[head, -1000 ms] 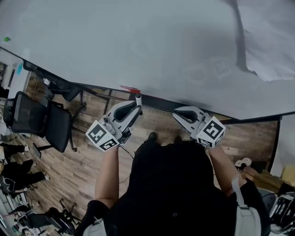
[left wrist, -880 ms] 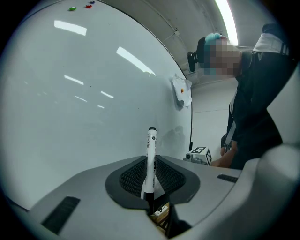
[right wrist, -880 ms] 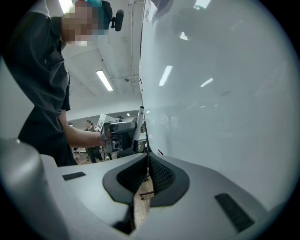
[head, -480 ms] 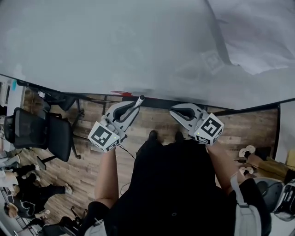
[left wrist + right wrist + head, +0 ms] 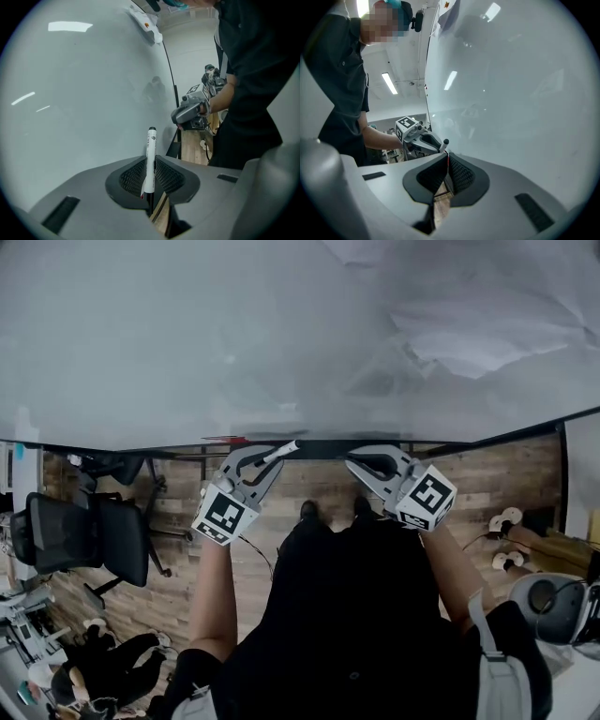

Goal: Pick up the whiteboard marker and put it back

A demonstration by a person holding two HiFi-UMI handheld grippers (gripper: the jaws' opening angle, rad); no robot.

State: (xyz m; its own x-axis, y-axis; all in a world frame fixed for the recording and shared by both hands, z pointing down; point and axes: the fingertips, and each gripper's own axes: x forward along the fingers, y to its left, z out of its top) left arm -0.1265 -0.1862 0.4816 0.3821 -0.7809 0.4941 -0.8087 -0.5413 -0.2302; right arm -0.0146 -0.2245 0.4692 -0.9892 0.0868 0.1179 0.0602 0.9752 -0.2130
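Observation:
A white whiteboard marker (image 5: 150, 157) with a black end stands upright between the jaws of my left gripper (image 5: 151, 165), which is shut on it. In the head view the marker (image 5: 282, 450) sticks out to the right from the left gripper (image 5: 263, 458), just below the whiteboard's lower ledge (image 5: 319, 443). My right gripper (image 5: 364, 465) hangs beside it, jaws shut with nothing between them (image 5: 446, 161). The right gripper view shows the left gripper (image 5: 419, 137) with the marker's tip (image 5: 446, 141) close to the whiteboard (image 5: 511, 84).
The whiteboard (image 5: 234, 334) fills the upper half of the head view. A red object (image 5: 226, 439) lies on its ledge left of the marker. A black office chair (image 5: 89, 531) stands on the wooden floor at the left, with people (image 5: 103, 667) beyond it.
Both grippers have come up closer to the whiteboard's lower ledge. The marker in the left gripper has tilted from pointing up to pointing right along the ledge.

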